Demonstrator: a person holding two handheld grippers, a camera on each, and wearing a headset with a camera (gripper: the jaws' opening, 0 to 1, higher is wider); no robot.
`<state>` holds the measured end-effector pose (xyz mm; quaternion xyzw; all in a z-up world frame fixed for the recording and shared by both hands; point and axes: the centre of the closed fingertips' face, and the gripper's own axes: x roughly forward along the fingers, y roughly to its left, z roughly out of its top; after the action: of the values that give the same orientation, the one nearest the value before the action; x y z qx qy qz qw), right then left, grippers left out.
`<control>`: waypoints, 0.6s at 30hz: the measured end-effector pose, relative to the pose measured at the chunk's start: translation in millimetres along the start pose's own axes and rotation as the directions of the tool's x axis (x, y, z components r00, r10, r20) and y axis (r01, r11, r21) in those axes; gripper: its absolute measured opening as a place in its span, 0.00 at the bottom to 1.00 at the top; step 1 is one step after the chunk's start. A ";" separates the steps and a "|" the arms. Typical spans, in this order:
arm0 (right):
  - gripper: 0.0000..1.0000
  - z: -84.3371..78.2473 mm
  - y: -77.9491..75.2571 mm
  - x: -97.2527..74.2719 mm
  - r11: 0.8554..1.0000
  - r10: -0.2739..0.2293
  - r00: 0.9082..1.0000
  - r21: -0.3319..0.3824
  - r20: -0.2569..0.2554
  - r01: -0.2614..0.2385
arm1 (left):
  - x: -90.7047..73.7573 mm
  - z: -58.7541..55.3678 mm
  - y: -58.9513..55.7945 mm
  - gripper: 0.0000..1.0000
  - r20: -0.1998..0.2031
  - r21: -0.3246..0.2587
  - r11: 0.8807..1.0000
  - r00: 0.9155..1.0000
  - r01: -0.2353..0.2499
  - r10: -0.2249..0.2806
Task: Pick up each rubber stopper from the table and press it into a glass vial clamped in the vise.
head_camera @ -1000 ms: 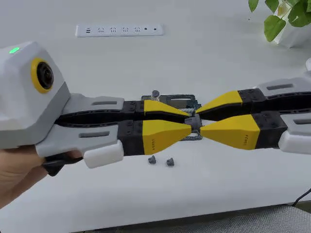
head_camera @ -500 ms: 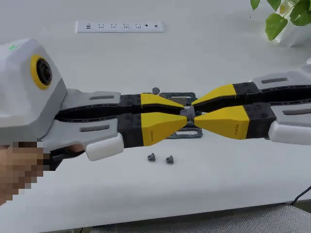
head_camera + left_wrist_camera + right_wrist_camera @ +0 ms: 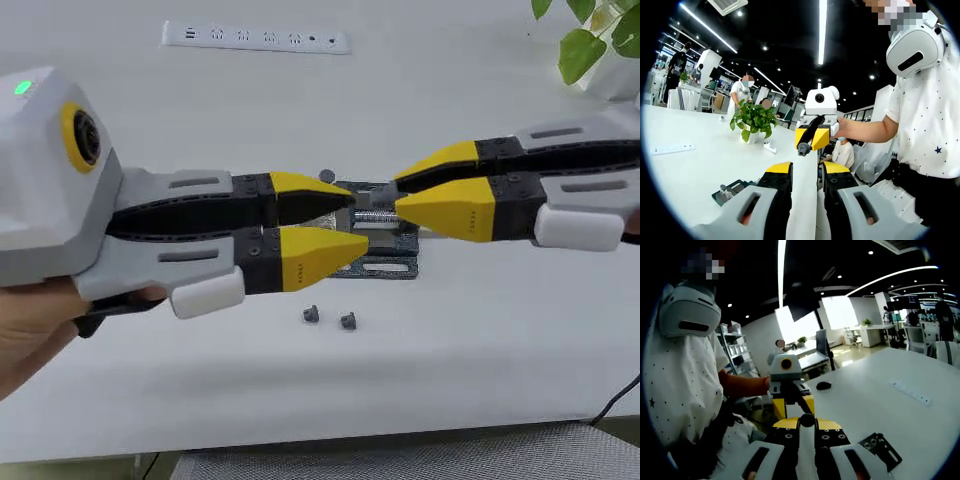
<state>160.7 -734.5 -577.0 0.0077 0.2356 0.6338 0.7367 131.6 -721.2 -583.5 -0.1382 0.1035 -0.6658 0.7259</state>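
My right gripper [image 3: 395,197] reaches in from the right, shut on a small grey rubber stopper [image 3: 807,420], which the left gripper view shows at its jaw tips [image 3: 803,148]. Facing it from the left, my left gripper [image 3: 357,230] stands open with nothing between its jaws. Both hover over the dark vise [image 3: 390,262] on the white table. A glass vial [image 3: 327,178] with a grey top stands at the vise's far left corner. Two more stoppers [image 3: 311,315] [image 3: 348,321] lie on the table in front of the vise.
A white power strip [image 3: 255,38] lies at the back of the table. A potted plant [image 3: 600,40] stands at the back right. In the right gripper view a black mouse [image 3: 823,385] lies on the table. Other people stand far behind.
Before, both grippers' tips met around the stopper above the vise. The left gripper has let go, opened and drawn back left; the right one keeps the stopper and has risen slightly.
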 end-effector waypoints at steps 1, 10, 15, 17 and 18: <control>0.05 -0.5 -3.8 0.5 1.000 -0.009 1.000 0.005 -0.009 0.009 | -1.1 -2.2 2.1 0.24 -0.007 0.006 1.000 1.000 -0.010 0.010; 0.06 -16.5 -48.0 15.7 0.994 -0.103 0.981 0.011 -0.165 0.106 | -13.8 -32.5 35.9 0.44 -0.103 0.108 0.979 0.978 -0.173 0.184; 0.06 -26.2 -80.3 25.1 0.989 -0.145 0.951 -0.018 -0.272 0.145 | -15.2 -47.7 47.2 0.54 -0.146 0.140 0.965 0.959 -0.224 0.244; 0.06 -30.8 -96.4 27.6 0.986 -0.168 0.936 -0.036 -0.309 0.165 | -17.4 -55.3 53.8 0.57 -0.176 0.172 0.954 0.946 -0.244 0.274; 0.06 -34.5 -100.4 31.5 0.984 -0.180 0.925 -0.044 -0.335 0.175 | -16.6 -58.7 55.0 0.60 -0.180 0.181 0.952 0.943 -0.248 0.280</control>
<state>244.5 -734.6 -649.4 -0.1271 0.3538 0.5580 0.7398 162.1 -704.3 -657.9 0.0029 0.1427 -0.5791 0.8027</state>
